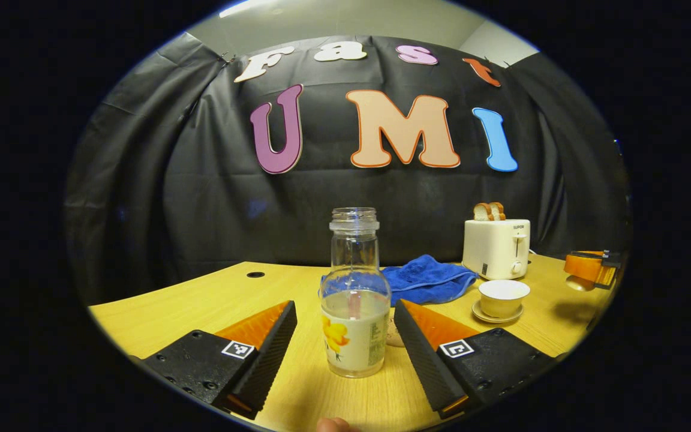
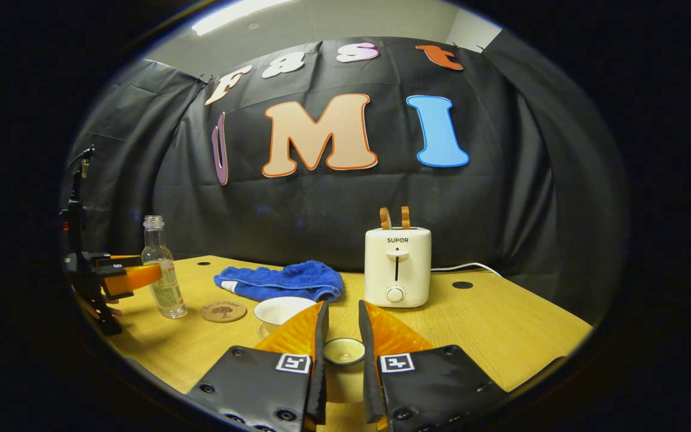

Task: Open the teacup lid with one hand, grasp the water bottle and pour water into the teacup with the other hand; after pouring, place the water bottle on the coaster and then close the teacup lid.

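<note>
A clear water bottle (image 1: 354, 300), uncapped and about a third full, stands upright on the wooden table between the fingers of my left gripper (image 1: 345, 312). That gripper is open, with a gap on each side of the bottle. The round coaster (image 1: 394, 333) peeks out just behind the bottle. The white teacup (image 1: 503, 296) sits lidless on its saucer to the right. In the right gripper view, my right gripper (image 2: 342, 309) is shut on the small teacup lid (image 2: 344, 351), held above the table beside the teacup (image 2: 279, 309). Farther left are the coaster (image 2: 224, 311), the bottle (image 2: 162, 270) and the left gripper (image 2: 123, 276).
A white toaster (image 2: 397, 267) with two bread slices stands at the back, its cord trailing right. A crumpled blue cloth (image 2: 282, 281) lies behind the teacup. The table (image 2: 501, 324) ends at the black cloth wall; two round holes mark its far edge.
</note>
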Demonstrator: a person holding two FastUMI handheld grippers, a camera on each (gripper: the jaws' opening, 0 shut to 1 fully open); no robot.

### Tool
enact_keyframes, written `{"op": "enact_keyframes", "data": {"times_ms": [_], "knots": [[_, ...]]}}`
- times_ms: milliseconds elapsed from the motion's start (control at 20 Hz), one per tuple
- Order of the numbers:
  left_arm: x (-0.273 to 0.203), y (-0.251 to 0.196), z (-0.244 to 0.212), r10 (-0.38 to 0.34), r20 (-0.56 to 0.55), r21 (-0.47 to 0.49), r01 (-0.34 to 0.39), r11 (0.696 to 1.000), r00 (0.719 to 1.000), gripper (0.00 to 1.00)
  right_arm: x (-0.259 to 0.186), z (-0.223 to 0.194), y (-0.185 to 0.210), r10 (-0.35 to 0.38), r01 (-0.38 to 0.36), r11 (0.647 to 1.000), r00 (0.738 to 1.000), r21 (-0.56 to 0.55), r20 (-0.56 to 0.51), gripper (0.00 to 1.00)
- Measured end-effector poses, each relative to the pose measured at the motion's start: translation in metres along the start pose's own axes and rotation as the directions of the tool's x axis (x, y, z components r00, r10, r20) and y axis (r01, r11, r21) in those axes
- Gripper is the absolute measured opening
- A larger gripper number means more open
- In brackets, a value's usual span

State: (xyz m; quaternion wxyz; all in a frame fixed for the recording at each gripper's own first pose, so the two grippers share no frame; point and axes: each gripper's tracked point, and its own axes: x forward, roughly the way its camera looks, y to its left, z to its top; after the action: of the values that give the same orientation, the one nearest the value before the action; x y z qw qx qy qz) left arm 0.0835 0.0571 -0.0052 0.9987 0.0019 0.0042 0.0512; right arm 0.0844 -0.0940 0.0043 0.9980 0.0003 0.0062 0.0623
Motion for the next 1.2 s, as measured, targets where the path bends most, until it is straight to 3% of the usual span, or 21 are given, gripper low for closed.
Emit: {"op": "enact_keyframes", "data": {"times_ms": [600, 700, 950, 1100, 1200], "knots": [[0.038, -0.016, -0.001, -0.103, 0.003, 0.005, 0.103, 0.995, 0.995, 0.96, 0.0, 0.0, -0.001, -0.004, 0.004, 1.0, 1.0, 0.0, -0.001, 0.28], [0.039, -0.016, 0.0, -0.108, 0.001, 0.0, 0.108, 0.994, 0.994, 0.74, 0.0, 0.0, 0.0, -0.004, 0.004, 1.0, 1.0, 0.0, -0.001, 0.28], [0.04, -0.019, -0.003, -0.116, -0.009, 0.018, 0.117, 0.993, 0.993, 0.7, -0.006, 0.0, -0.008, -0.026, 0.026, 1.0, 1.0, 0.0, -0.001, 0.28], [0.052, -0.022, -0.003, -0.099, -0.019, 0.173, 0.101, 0.98, 0.995, 0.68, -0.019, 0.001, -0.016, -0.044, 0.044, 0.999, 0.999, -0.001, -0.002, 0.28], [0.065, -0.028, -0.007, -0.105, -0.032, 0.359, 0.11, 0.927, 0.994, 0.67, -0.029, 0.001, -0.021, -0.059, 0.059, 0.998, 0.998, 0.0, -0.002, 0.27]]}}
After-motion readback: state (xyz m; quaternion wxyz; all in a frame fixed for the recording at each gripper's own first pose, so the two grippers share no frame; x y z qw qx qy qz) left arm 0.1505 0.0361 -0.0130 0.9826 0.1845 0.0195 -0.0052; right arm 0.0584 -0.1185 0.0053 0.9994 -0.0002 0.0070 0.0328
